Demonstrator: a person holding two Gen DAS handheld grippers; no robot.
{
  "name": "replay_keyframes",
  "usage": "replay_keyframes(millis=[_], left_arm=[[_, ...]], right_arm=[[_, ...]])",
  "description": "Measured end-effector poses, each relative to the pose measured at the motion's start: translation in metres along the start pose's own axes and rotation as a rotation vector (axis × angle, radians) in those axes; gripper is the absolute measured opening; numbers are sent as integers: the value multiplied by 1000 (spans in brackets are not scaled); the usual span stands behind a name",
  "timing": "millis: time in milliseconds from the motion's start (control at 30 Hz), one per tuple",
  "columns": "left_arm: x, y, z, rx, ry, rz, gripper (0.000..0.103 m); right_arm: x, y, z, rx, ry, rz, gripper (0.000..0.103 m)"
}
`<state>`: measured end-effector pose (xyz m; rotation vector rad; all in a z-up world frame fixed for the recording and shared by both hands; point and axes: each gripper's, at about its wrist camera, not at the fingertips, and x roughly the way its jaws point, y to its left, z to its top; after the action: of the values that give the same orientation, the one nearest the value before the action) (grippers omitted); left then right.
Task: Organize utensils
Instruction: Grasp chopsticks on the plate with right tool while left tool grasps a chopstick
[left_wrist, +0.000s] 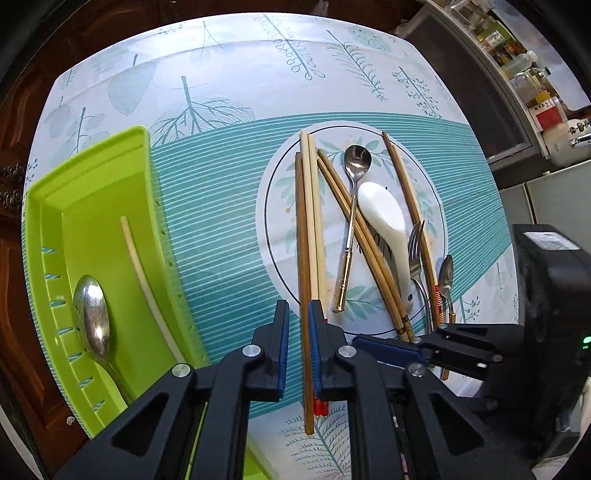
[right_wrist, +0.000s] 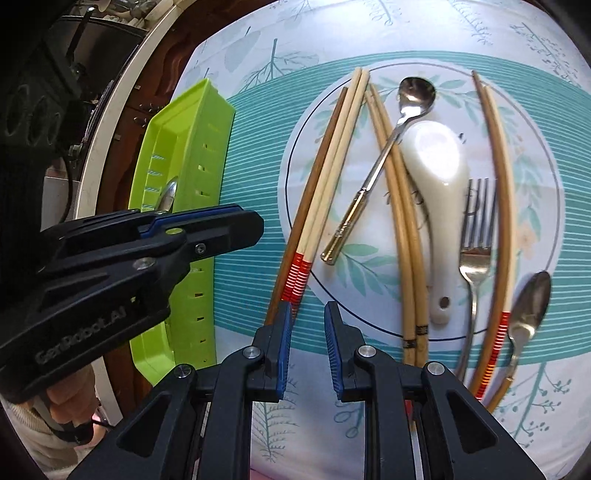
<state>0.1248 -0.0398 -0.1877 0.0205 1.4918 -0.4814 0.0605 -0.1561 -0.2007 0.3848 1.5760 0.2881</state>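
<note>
"Three chopsticks lay straight ahead of the left tool (left_wrist: 298, 306). Which one was lined up?" the picture desk asked.

"The dark brown chopstick (left_wrist: 301, 229)," the photographer said. "Its long axis ran directly away from the tool, and its near end passed through the slim gap between the two blue pads. The jaws stood narrowly apart, gripping nothing. I could not tell from the left wrist view whether the stick sat level with the pads or below them."

"And the red-banded pair (left_wrist: 314, 206)?"

"They lay touching the brown one, just to the right of that tool and parallel with it. Closing there could well have caught a neighbour."

"Where was the right tool (right_wrist: 307, 306)?"

"It was just to the right of the left one, with its jaws somewhat wider and empty. The brown stick's end ran past its left finger. The gold-handled spoon (right_wrist: 373, 173), white soup spoon (right_wrist: 436, 177) and fork (right_wrist: 476, 236) lay ahead and to its right on the bench (right_wrist: 369, 387)."

"Which tool was nearer the tray?"

"The left. The green tray (left_wrist: 92, 206) sat just to its left and lengthwise alongside it, holding a steel spoon (left_wrist: 92, 310) and one pale chopstick (left_wrist: 144, 280). By my reading, a short sideways carry by the left tool would have suited."
</note>
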Motion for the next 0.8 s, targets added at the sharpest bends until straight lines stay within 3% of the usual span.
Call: replay_keyframes(millis=[233,300,500,667,800], left_arm=[[-15,9,-5,-34,-37,-24,8],[-19,13,-7,-47,-45,-31,8],[-29,24,-11,-72,-63,-39,8],[-34,28,-12,-83,-78,-38,8],[-37,29,-13,-82,-92,-39,8]], right_arm=[[16,18,4,-26,-9,-54,18],[18,25,5,-38,-15,-98,11],[23,43,6,-85,-33,-234,8],[25,45,8,-73,-21,-240,8],[19,36,5,-31,-9,-188,8]])
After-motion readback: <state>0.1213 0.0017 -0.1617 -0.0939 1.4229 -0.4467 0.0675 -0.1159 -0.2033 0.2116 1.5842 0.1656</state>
